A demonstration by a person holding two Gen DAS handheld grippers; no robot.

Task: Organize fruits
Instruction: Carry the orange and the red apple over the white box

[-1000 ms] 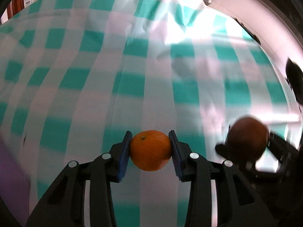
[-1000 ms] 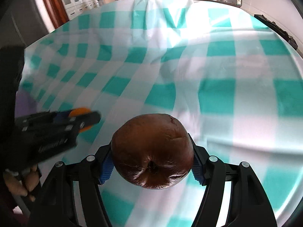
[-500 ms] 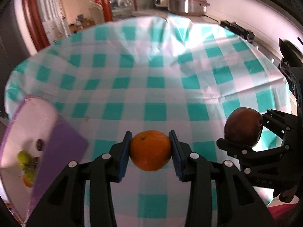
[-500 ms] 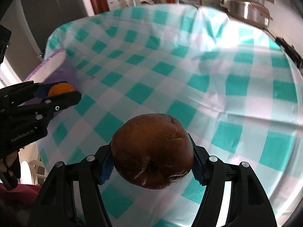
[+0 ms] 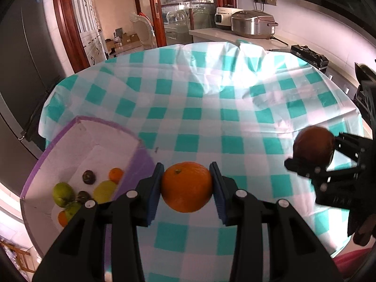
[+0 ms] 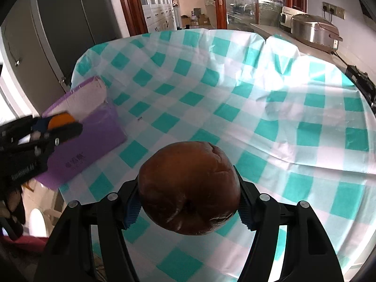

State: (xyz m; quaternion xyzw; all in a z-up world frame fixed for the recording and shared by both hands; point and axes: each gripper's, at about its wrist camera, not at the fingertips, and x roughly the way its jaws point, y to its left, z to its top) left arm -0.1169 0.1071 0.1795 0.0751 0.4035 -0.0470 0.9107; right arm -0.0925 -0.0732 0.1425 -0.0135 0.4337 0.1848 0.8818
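Left wrist view: left claw point(image 5: 187, 183) clamps the orange point(image 5: 186, 186), right claw point(image 5: 312, 155) clamps the brown fruit point(image 5: 313, 144), both now lifted off the counter point(image 5: 211, 108), purple box point(image 5: 94, 136) newly in view, drop-off next.

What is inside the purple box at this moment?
In the purple box, the left wrist view shows two dark round fruits, green-yellow fruits and small orange ones on its white floor. The left tongs' arm and the near wall hide the near end.
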